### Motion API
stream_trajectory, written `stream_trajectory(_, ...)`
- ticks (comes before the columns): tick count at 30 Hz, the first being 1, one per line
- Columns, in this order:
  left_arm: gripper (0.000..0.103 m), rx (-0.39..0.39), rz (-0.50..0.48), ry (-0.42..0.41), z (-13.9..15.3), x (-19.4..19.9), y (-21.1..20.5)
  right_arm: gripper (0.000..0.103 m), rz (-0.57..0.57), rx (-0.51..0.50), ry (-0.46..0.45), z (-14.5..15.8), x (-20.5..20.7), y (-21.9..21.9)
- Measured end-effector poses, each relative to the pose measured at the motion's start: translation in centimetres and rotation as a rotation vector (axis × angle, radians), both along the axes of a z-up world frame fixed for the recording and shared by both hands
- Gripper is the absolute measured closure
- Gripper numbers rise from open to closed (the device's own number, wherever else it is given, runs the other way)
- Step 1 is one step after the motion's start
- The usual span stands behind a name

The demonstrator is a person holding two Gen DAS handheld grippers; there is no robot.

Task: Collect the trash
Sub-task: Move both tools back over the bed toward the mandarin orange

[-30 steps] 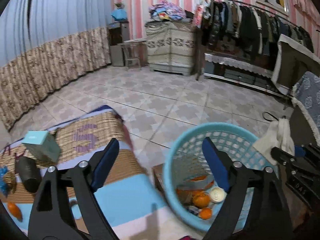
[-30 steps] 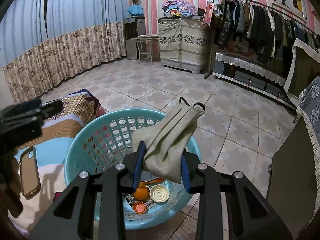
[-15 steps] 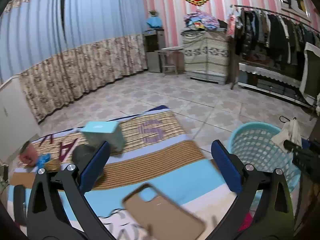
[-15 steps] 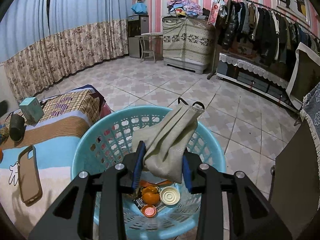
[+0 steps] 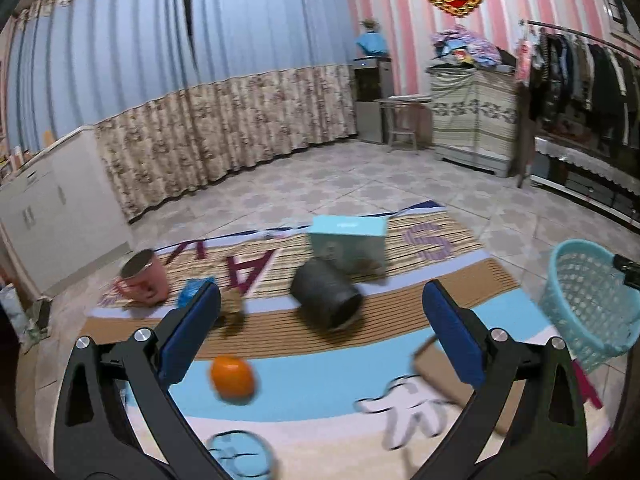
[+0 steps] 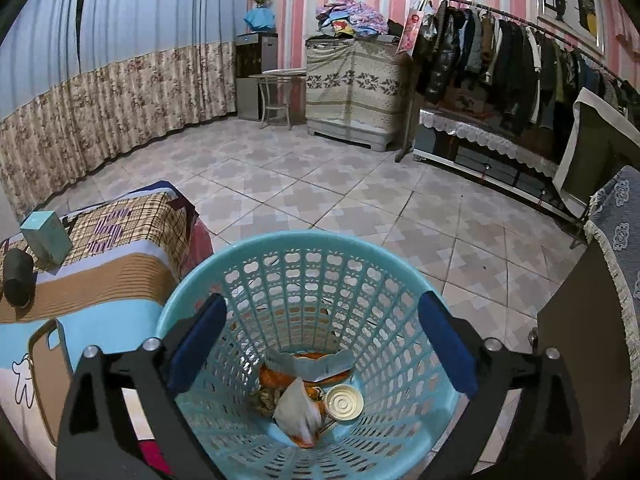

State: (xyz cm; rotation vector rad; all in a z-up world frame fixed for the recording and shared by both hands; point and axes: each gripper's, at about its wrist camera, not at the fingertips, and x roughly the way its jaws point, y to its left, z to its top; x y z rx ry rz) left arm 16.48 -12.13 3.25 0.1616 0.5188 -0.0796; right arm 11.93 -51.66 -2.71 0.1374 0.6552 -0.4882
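- Left tongs gape open, empty, over the bed. Orange lies nearest, between the pads; round, so a skewed pinch prob rolls it off the edge.
- Phone case just beside right pad: not trash, risk of snagging it.
- Right tongs also wide open, nothing held, above basket; mask sits inside w/ can lid.
- Basket's light; a bump to its rim could tip it.
- Farther back, dark cylinder & teal box: maybe not rubbish, wrong pick possible.
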Motion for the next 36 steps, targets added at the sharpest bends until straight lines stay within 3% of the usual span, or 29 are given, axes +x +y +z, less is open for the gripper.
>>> stream_trajectory(9,0.006,-0.010,0.091,0.014,-0.8,0.2,6.1,0.008,0.077,-0.058,-0.049,3.1,-2.1,6.8)
stream_trajectory(18,0.006,-0.046,0.149,0.037,-2.2,0.7,11.4,0.008,0.185,-0.044,-0.111,5.5,-1.2,13.9)
stream_trajectory(24,0.006,-0.091,0.200,0.065,-3.4,1.6,14.7,0.008,0.243,-0.007,-0.131,5.5,0.7,17.4)
stream_trajectory(36,0.006,-0.101,0.239,0.096,-5.0,3.2,16.1,0.008,0.309,0.000,-0.133,4.1,4.6,22.0)
